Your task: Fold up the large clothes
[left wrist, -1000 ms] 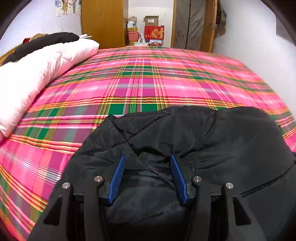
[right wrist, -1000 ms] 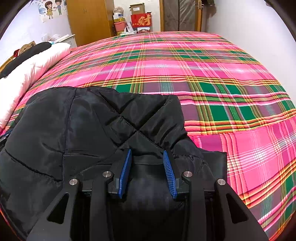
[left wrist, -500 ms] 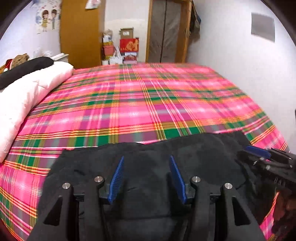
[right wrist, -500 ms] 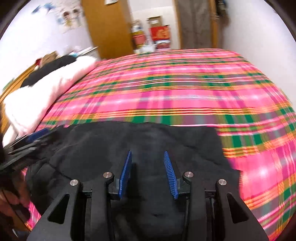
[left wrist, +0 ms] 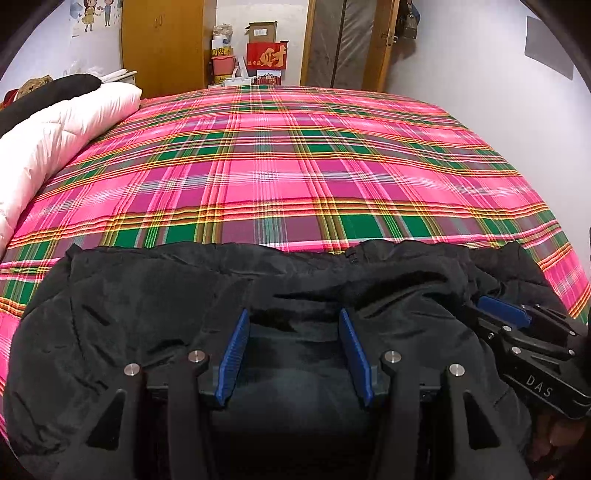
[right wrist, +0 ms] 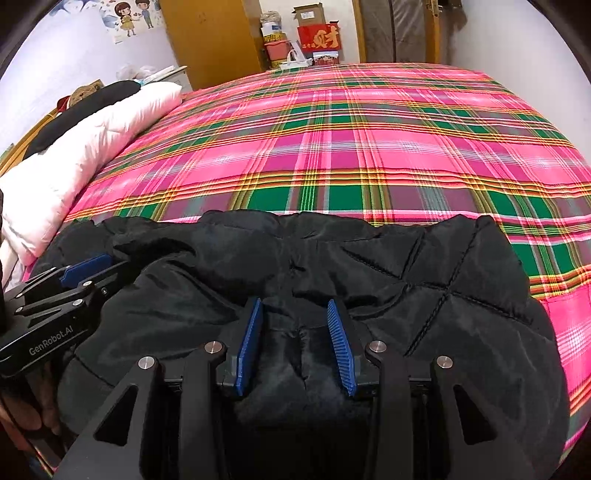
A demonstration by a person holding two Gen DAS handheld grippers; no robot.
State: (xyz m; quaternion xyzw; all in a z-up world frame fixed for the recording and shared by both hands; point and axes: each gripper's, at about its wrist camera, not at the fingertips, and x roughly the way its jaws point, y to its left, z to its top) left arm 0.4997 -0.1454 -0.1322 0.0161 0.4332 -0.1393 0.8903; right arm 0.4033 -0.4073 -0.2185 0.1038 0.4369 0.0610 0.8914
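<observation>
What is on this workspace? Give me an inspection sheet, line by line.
Surface: bed with pink plaid sheet.
Job's things: black jacket bunched at the near edge.
Clutter: white duvet along the left side.
Grippers: left gripper and right gripper both open, jacket fabric between the fingers.
Cables: nothing seen.
Surroundings: wardrobe, stacked boxes, door, wall poster.

Plaid bed (left wrist: 295, 155), white duvet (left wrist: 55, 140) at left, wooden wardrobe (left wrist: 162, 44), boxes (left wrist: 258, 48), white walls (left wrist: 480, 66).
</observation>
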